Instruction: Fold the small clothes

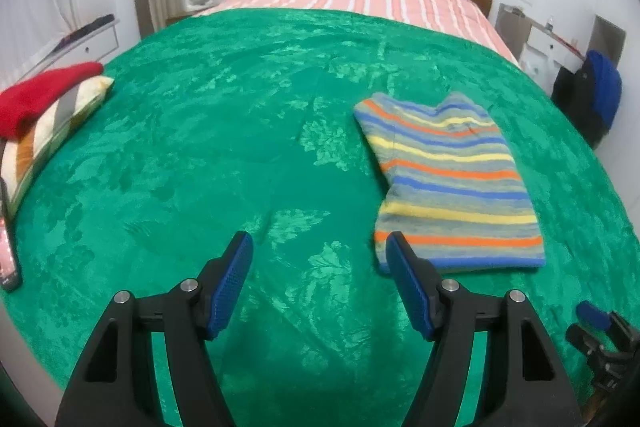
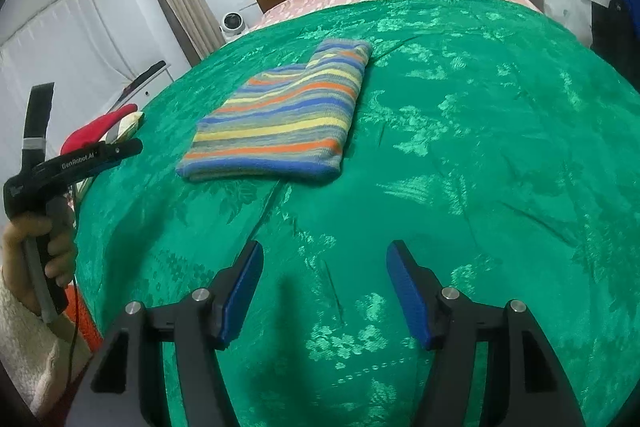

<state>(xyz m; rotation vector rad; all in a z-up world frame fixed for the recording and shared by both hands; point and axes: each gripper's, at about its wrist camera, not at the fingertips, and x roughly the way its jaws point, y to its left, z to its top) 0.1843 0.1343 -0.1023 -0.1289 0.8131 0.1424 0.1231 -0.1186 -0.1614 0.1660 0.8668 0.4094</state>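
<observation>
Left wrist view: a red garment [image 1: 48, 87] lies on a pillow [image 1: 52, 131] at the bed's left edge; the left gripper [image 1: 320, 247] hangs wide apart, empty, above the green blanket [image 1: 200, 147]; the folded striped sweater [image 1: 452, 179] lies flat just right of it. Right wrist view: the right gripper [image 2: 324, 259] is likewise spread wide, empty, near the sweater's hem

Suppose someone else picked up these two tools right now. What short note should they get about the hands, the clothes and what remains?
Left hand-held gripper: open, holding nothing, above the green bedspread.
Right hand-held gripper: open, holding nothing, also off the cloth.
Striped garment: folded flat into a neat bundle mid-bed; neither gripper touches it.
Left: a red garment lies on a pillow at the bed's left edge, likely next.
</observation>
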